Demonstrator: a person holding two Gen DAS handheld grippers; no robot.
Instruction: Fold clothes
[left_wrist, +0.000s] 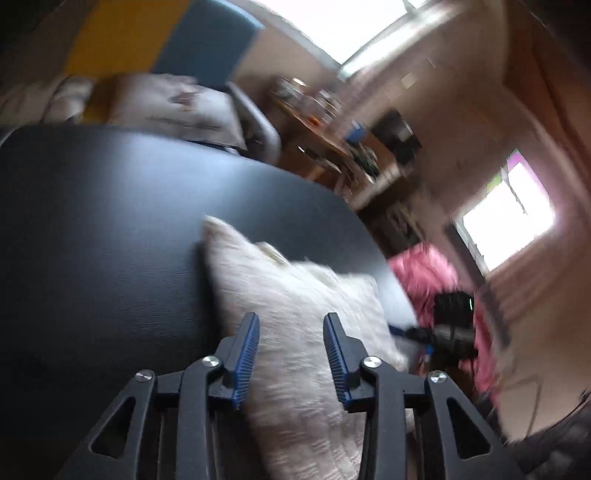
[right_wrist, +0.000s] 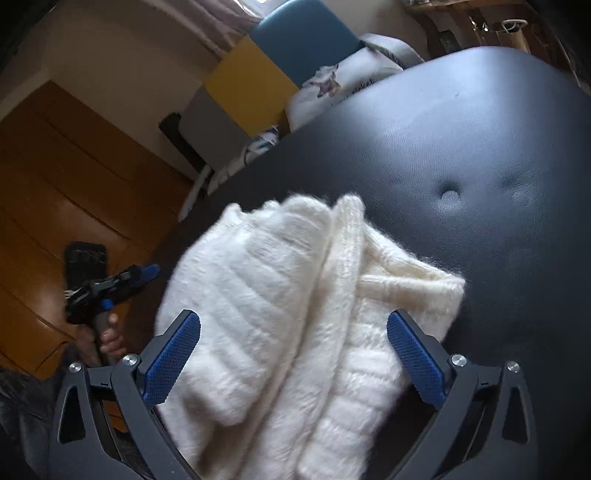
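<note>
Clearly, in the left wrist view the left gripper (left_wrist: 291, 328) has its jaws spread, nothing pinched; the blurred white sweater (left_wrist: 295, 295) lies just beyond and beneath them on the black table (left_wrist: 92, 221). From the right wrist, the right gripper (right_wrist: 293, 330) jaws gape wide over the bunched sweater (right_wrist: 280, 295), pads clear of it.

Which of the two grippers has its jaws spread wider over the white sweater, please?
The right gripper: its blue pads stand far apart. The left gripper's sit closer.

Bright windows (left_wrist: 506, 210), wooden floor (right_wrist: 55, 192), cluttered wooden shelf (left_wrist: 317, 125).
</note>
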